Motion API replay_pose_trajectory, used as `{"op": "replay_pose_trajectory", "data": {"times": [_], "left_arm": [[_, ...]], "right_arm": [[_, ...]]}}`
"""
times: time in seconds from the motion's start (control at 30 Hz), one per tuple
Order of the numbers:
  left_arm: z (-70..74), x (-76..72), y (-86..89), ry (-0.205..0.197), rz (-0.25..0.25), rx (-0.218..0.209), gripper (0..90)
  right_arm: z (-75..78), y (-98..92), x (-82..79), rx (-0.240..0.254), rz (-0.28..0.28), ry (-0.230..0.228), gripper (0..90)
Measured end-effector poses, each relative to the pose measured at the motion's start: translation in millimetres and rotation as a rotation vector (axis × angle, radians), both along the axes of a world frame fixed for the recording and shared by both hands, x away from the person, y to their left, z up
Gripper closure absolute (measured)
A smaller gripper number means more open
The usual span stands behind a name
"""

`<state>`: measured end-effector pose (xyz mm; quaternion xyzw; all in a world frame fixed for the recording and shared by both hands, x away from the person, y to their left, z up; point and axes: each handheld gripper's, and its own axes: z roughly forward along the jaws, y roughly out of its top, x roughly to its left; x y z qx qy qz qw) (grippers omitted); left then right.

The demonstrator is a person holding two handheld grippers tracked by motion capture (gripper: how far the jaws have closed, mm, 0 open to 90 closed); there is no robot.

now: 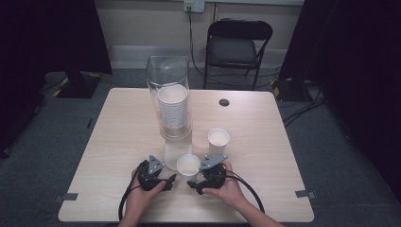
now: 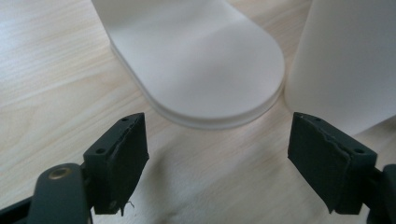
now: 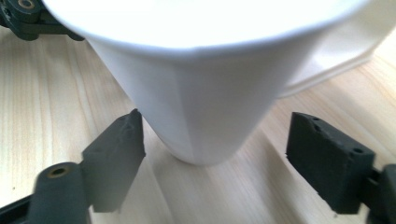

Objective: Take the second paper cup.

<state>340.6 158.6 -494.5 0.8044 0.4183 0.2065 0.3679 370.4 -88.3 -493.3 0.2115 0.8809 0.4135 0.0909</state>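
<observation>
The right gripper (image 3: pixel 215 158) has its fingers (image 3: pixel 114 158) wide apart. A white paper cup (image 3: pixel 205 98) stands upright between them on the pale wood surface (image 3: pixel 56 93). The left finger sits just at the side of the cup near its bottom, and the right finger is apart from it. The cup is not squeezed.

The left gripper (image 2: pixel 217 161) has its fingers (image 2: pixel 116 158) wide too, with nothing between them but bare wood. Just past them is the rounded white base of the cup dispenser (image 2: pixel 201 65), and the side of the cup shows at the right of that frame.

In the high view both grippers sit low in the middle of the frame, each held in a hand. The left gripper (image 1: pixel 165 182) is at the left of the cup (image 1: pixel 188 166) and the right gripper (image 1: pixel 195 182) is at its right. The cup stands just in front of the clear cup dispenser (image 1: pixel 170 94), which holds a tall stack of white cups (image 1: pixel 173 109). A second paper cup (image 1: pixel 218 141) stands upright to the right, near the middle of the frame. A black chair (image 1: pixel 239 49) is behind the surface, at the top of the frame.
</observation>
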Motion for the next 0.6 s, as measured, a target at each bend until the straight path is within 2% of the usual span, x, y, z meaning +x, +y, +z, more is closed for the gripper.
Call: {"op": "replay_pose_trajectory", "data": {"times": [0.1,0.2,0.3,0.4,0.6], "left_arm": [[-0.2,0.0,4.4,0.013,0.0,0.008,19.8],[-2.0,0.2,6.3,0.018,-0.004,0.016,19.6],[-4.9,0.7,9.3,0.042,-0.009,0.021,18.1],[-5.4,0.8,10.7,0.053,-0.013,0.008,17.8],[-6.3,0.9,12.6,0.05,-0.032,0.008,15.4]], "right_arm": [[1.8,-7.7,0.8,-0.002,-0.015,-0.01,14.9],[2.9,-13.3,1.9,0.013,-0.025,-0.002,14.8],[6.3,-23.3,3.6,-0.008,-0.058,-0.025,14.6],[7.5,-30.9,5.6,-0.007,-0.066,-0.005,14.8],[8.8,-46.1,5.4,-0.025,-0.089,-0.006,15.0]]}}
